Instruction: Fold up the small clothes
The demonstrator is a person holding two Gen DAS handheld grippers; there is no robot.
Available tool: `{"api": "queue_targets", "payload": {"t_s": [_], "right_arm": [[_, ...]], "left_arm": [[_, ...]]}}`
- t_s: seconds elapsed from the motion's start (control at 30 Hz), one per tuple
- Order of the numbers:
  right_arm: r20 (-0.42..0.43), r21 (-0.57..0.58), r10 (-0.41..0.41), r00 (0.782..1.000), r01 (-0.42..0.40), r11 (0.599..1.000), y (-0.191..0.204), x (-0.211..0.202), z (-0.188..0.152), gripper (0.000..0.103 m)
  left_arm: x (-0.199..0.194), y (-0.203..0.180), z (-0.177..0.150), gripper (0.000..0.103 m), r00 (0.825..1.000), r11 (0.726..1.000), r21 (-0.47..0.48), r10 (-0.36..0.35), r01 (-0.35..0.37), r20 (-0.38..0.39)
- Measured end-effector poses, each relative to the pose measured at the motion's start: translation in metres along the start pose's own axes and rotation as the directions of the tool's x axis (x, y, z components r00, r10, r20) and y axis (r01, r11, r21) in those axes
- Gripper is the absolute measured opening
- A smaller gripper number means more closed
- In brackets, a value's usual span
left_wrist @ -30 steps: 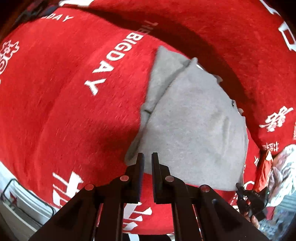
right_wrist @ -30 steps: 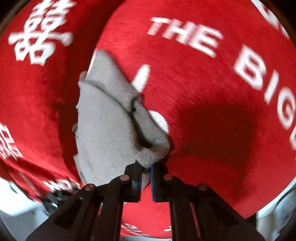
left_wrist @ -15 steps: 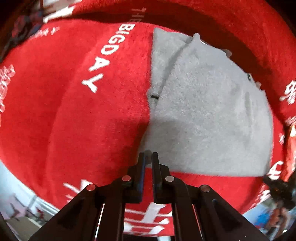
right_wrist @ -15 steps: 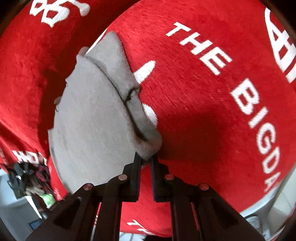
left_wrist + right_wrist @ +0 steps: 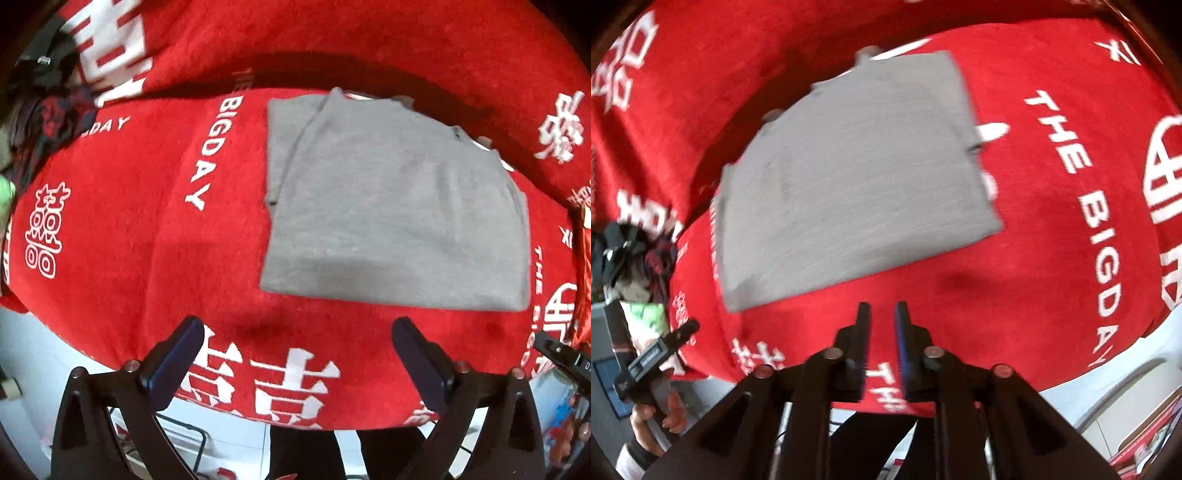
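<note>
A second ago our right gripper [image 5: 882,332] was pinching a corner of the grey garment [image 5: 391,214] and our left gripper [image 5: 295,350] was pressed shut at its near edge. Now both have let go and pulled back toward us. The left fingers stand spread wide apart with nothing between them; the right fingers are parted by only a narrow gap, and nothing sits in that gap either. Neither tool touches the cloth.

We read this as the end of a fold: the corner we carried has been laid down, and the piece has been released to rest on its own. If more halving is wanted, we would have to reach in again; otherwise this item looks close to done.

The garment lies flat on the red cloth [image 5: 129,221] that covers the table, printed with white lettering and characters. In the left wrist view it sits just beyond the fingers, to the right of centre, as a neat rough rectangle. Its near edge is straight, and its left side shows a second layer peeking out along a diagonal seam, with a small dark tab at that edge. The right wrist view is smeared by motion, but it shows the same compact grey shape [image 5: 849,170], its near edge apart from the fingers.
</note>
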State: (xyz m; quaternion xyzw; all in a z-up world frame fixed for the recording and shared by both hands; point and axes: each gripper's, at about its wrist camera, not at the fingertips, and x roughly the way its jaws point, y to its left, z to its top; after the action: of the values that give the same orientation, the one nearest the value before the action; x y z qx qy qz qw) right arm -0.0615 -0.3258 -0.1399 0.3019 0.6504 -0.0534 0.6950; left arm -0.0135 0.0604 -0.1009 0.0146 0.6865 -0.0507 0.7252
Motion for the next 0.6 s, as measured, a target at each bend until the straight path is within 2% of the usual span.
{"api": "queue_targets", "payload": {"t_s": [0.03,0.13,0.2,0.27,0.4,0.6], "right_arm": [[-0.003,-0.01,0.018,1.0,-0.018,1.0,0.009,-0.001,-0.003,0.043],[-0.015,-0.032,0.046,0.999,-0.046,0.998,0.029,-0.003,-0.01,0.046],[-0.014,-0.051,0.052,0.999,-0.053,0.997,0.04,-0.008,-0.016,0.056],[-0.006,-0.092,0.055,0.998,-0.055,0.994,0.053,-0.015,-0.02,0.088],[0.005,-0.176,0.049,0.999,-0.047,0.983,0.07,-0.028,-0.023,0.09],[-0.029,-0.161,0.051,0.998,-0.055,0.985,0.067,-0.036,-0.011,0.09]], "left_arm": [[-0.006,-0.003,0.0,0.101,1.0,1.0,0.009,0.011,-0.011,0.007],[-0.027,-0.017,0.002,0.102,0.998,0.997,0.059,0.054,-0.057,0.045],[-0.038,-0.023,0.005,0.102,0.996,0.995,0.071,0.063,-0.067,0.059],[-0.045,-0.027,0.01,0.102,0.998,0.996,0.07,0.051,-0.054,0.045],[-0.043,-0.032,0.016,0.101,0.999,0.998,0.062,0.003,0.0,-0.044],[-0.065,-0.052,0.016,0.101,0.999,0.996,0.075,-0.047,0.048,-0.025]]}}
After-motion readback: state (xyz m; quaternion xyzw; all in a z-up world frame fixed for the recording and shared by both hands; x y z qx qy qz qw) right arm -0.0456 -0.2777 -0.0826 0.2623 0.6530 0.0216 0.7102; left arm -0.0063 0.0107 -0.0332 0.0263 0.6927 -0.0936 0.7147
